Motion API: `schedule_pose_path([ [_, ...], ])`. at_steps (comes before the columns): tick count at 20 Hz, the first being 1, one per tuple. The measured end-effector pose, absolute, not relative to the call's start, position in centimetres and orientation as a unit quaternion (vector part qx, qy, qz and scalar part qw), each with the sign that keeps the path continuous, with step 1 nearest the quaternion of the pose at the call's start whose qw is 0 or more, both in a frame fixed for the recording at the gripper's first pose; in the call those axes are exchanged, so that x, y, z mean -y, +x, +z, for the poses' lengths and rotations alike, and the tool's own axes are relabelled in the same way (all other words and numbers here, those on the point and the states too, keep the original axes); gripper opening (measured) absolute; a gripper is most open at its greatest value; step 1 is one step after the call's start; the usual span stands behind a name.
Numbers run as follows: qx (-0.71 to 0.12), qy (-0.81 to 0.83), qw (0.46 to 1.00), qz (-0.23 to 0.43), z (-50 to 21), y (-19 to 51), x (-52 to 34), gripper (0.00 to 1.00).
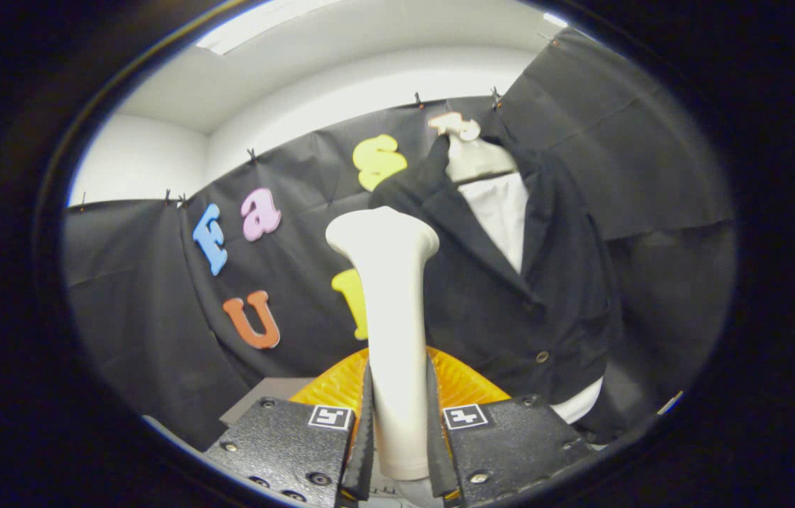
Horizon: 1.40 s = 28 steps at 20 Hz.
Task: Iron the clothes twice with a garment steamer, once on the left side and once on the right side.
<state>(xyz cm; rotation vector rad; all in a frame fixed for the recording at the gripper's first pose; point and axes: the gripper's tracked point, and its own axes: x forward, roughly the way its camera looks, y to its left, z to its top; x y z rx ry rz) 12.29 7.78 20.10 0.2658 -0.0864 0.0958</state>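
Garment steamer (391,331) stands upright between the two fingers of the gripper (399,444), which are clenched on its white handle, one pad pressing each side low on the shaft. The handle rises from the fingers and flares into a wide flat head at its top. Just behind the fingers, at the foot of the handle, sits a ribbed orange base (341,384), partly hidden by the gripper. Beyond the steamer and a little to its right hangs the black jacket (510,282) on a pale hanger (471,152), open at the collar over a white shirt (503,212), with two buttons showing down its front. The steamer head is near the jacket's left lapel; whether they touch cannot be told.
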Motion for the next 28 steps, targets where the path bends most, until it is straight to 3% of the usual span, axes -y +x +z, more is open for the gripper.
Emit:
schedule_pose_path([
  [8, 0.135, 0.093, 0.986, 0.042, 28.1, 17.4, -2.1, 0.34],
  [12, 0.171, 0.05, 0.984, 0.003, 30.2, 19.8, -0.4, 0.34],
  [28, 0.103, -0.024, 0.992, -0.073, 21.0, 21.5, 1.1, 0.34],
])
